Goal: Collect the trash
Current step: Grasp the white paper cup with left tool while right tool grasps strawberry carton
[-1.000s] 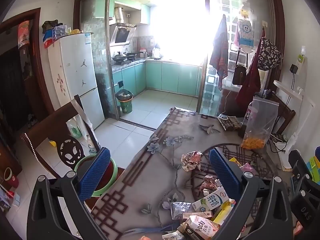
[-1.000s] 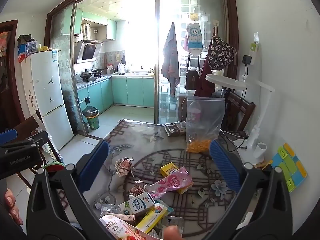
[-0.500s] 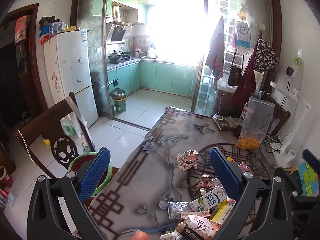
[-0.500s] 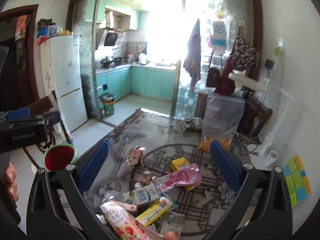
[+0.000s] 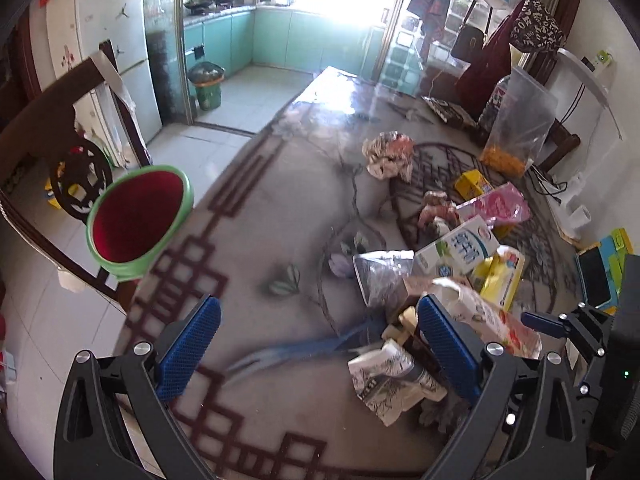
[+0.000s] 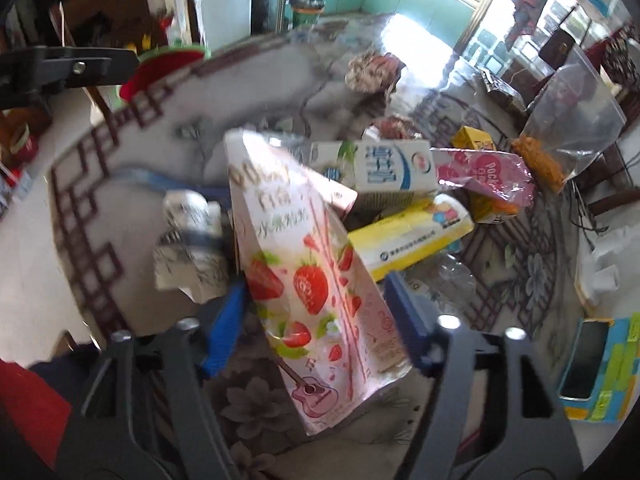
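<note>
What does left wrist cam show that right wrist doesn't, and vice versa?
Left wrist only: the full inside of the red bin with green rim beside the table, and the left tongs open over bare tablecloth.

Right wrist only: the right tongs straddling the strawberry snack bag, with its printed face in view; contact is unclear through blur.

Both: white milk carton, yellow box, pink wrapper, crumpled wrapper, and clear bag with orange snacks.

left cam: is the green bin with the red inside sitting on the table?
No: the green bin sits beyond the table edge, beside the wooden chair, over the floor side.
</note>
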Motion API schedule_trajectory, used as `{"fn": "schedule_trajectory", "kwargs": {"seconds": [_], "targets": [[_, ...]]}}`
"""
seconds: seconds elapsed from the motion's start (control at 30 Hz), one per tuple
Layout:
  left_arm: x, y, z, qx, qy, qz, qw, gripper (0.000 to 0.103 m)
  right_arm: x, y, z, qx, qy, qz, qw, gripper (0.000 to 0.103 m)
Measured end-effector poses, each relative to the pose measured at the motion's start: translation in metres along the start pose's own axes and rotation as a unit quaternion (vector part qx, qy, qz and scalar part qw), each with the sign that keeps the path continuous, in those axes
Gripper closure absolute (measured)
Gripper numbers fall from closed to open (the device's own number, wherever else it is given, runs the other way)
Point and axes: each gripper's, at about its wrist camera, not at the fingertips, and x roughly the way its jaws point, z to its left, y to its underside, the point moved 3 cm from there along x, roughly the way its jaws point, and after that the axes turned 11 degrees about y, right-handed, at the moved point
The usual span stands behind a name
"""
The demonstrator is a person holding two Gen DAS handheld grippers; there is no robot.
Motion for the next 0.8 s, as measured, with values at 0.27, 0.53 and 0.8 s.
{"fn": "schedule_trajectory", "kwargs": {"seconds": [0.27, 0.53, 0.8], "targets": [[0.043, 0.05, -0.012, 0.02, 0.082, 0.095, 0.9919, 0.008, -0.009, -0.009, -0.05, 0.112, -0.071, -0.018, 0.991, 0.077], [0.107, 0.064, -0.013, -0.102, 0.117, 0.163, 0.9744, 0.013, -0.031, -0.024, -0.078, 0.172, -0.052, -0.053, 0.982, 0.077], [0.091, 0.038, -0.011, -0.067, 0.138, 0.122, 0.9807, 0.048, -0.045, -0.038, -0.073, 0.187, -0.052, -0.073, 0.978, 0.077]]}}
